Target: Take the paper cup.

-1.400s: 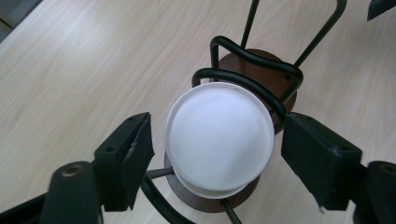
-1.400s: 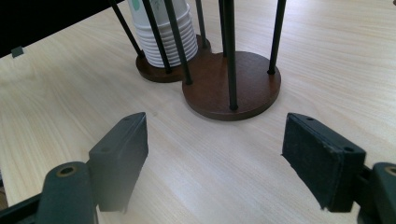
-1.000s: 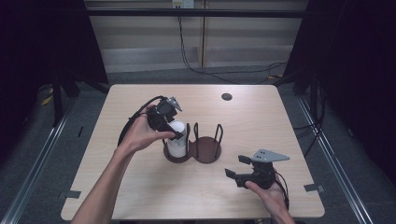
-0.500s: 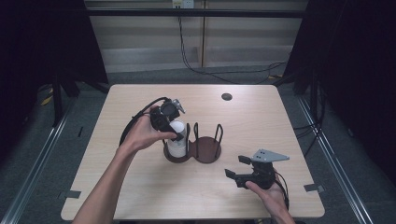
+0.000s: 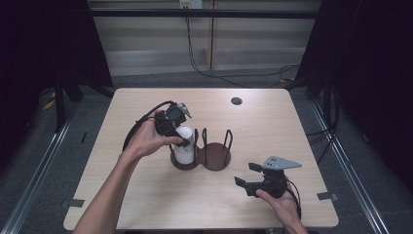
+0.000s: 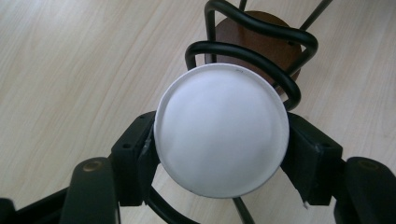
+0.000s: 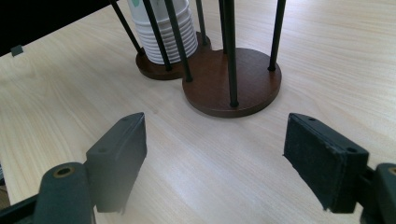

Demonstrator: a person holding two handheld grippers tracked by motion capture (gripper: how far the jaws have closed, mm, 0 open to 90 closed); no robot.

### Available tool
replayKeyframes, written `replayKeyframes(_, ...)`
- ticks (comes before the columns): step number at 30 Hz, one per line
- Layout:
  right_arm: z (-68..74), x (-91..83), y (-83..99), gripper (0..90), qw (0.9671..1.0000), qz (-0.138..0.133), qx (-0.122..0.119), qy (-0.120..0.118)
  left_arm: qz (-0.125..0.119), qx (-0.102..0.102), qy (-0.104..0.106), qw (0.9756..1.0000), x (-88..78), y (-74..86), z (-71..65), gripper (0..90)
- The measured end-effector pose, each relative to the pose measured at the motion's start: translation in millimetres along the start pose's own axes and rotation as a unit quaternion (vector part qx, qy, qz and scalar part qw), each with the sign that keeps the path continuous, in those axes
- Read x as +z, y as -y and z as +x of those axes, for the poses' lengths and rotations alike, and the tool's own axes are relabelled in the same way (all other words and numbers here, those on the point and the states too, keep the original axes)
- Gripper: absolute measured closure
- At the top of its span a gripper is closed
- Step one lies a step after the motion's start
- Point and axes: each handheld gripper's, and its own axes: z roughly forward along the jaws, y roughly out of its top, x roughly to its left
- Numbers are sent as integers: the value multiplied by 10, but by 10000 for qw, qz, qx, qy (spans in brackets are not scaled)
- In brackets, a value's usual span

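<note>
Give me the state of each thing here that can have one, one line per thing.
Left tool: jaws have just been closing, now pressed on the cup stack.
Right tool: open, nothing between its jaws.
Cup stack: upside down, standing in the holder.
Holder: upright, right compartment empty.

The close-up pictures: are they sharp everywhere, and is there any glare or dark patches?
Left gripper view: the white cup is washed out, almost featureless, while the wire holder stays crisp. Right gripper view: the near pads look soft, the left one smeared at its lower edge; the wooden base is sharp. High view: the table is evenly lit and its surroundings are dark.
</note>
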Motion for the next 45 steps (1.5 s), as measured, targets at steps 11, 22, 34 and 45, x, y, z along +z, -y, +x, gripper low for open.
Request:
replayKeyframes(11,-4,5,0,211,10000,41,-13,35,-203,-148,44,9997,-82,29,68,346)
replayKeyframes(22,-6,-2,3,210,10000,37,33,20,-235,-219,68,9995,-93,26,52,351)
replayKeyframes(34,-16,7,3,209,10000,64,21,-27,-241,-242,72,9994,-154,31,41,359)
replayKeyframes(45,-10,16,4,209,9999,107,77,2,-362,-356,40,9987,-254,27,20,363)
